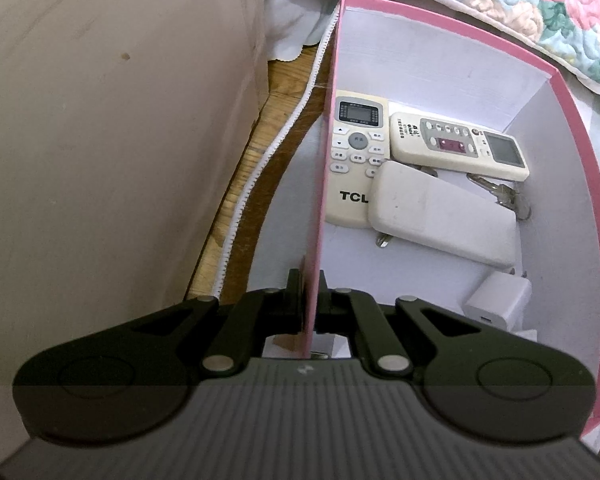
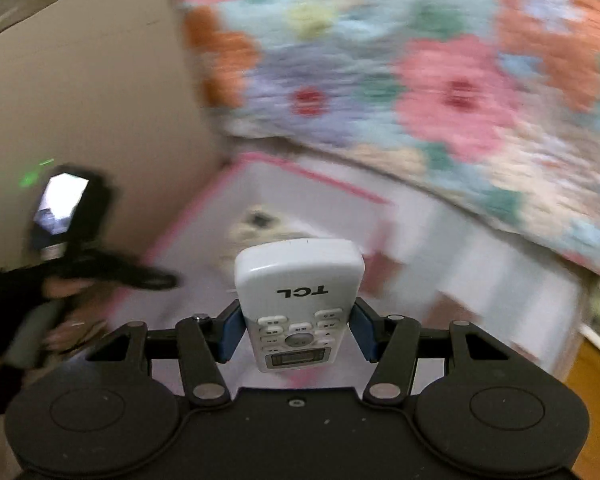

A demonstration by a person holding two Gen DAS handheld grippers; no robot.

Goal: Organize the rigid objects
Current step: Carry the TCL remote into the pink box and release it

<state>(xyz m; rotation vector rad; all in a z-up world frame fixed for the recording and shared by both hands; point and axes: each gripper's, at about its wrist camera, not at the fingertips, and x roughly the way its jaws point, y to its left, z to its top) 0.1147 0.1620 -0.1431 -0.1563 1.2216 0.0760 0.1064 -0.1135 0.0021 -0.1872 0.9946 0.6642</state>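
Observation:
My left gripper [image 1: 311,300] is shut on the near left wall of a pink-rimmed white box [image 1: 572,128]. Inside lie a TCL remote [image 1: 354,160], a second cream remote [image 1: 460,148], a blank white remote [image 1: 440,216], keys [image 1: 500,194] and a white charger plug [image 1: 496,300]. My right gripper [image 2: 298,330] is shut on another white TCL remote [image 2: 298,280], held above the box [image 2: 260,168], which is blurred in the right wrist view. The left gripper and the hand holding it show at the left of the right wrist view [image 2: 80,264].
A beige wall [image 1: 100,120] stands left of the box. A floral quilt [image 2: 420,80] hangs over the far side. Wooden floor [image 1: 236,208] and a white zipper strip [image 1: 260,168] run between wall and box.

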